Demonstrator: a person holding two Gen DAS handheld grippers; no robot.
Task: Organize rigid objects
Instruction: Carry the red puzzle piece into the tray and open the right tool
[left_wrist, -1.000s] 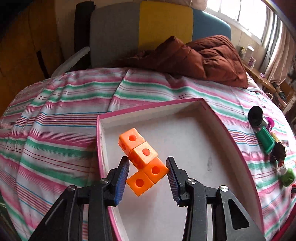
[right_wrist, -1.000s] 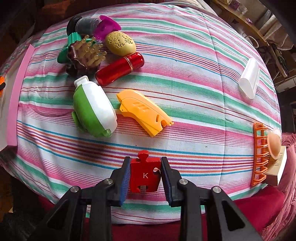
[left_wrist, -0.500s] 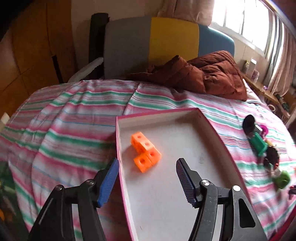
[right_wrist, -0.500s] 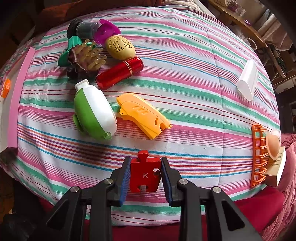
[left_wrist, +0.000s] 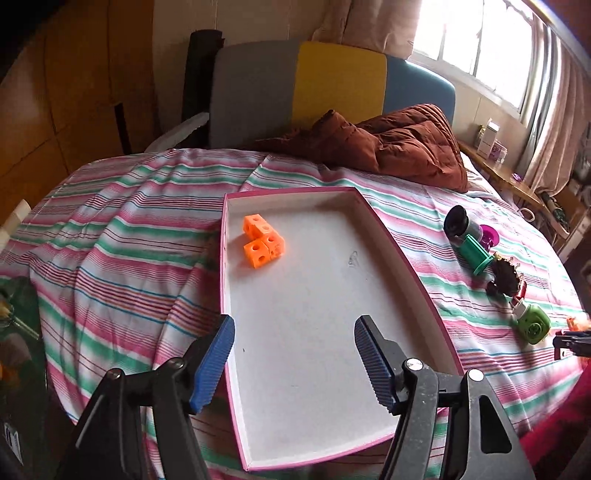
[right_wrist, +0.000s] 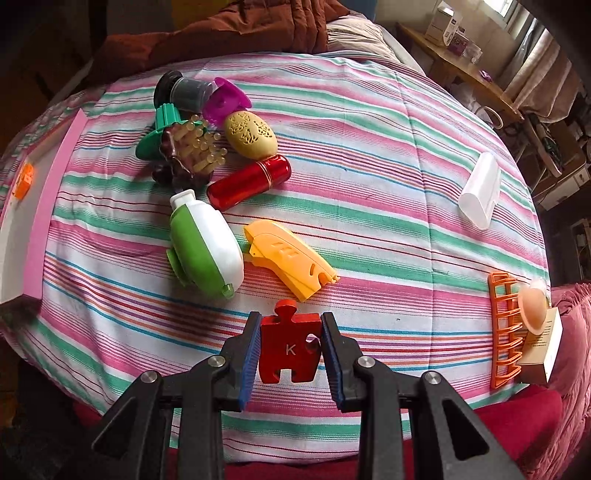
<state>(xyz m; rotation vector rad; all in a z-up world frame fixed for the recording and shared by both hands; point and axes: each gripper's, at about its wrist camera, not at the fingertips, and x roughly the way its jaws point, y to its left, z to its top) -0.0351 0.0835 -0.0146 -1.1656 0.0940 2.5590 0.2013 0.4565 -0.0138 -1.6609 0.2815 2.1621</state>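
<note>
Opening left gripper (left_wrist: 294, 360) backed off orange cubes (left_wrist: 262, 240).

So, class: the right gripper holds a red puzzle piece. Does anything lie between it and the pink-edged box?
Yes. The green-and-white container lies on the striped cloth between the red puzzle piece and the pink-edged box; lifted over, nothing visible blocks it.

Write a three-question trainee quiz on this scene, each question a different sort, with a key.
1. True or false: the right hand-held gripper is shut on a red puzzle piece.
2. What lies in the tray? A) orange cubes B) a red tube C) nothing
3. Fill in: the letter on the puzzle piece is ___.

Key: 1 true; 2 A; 3 K.
</note>
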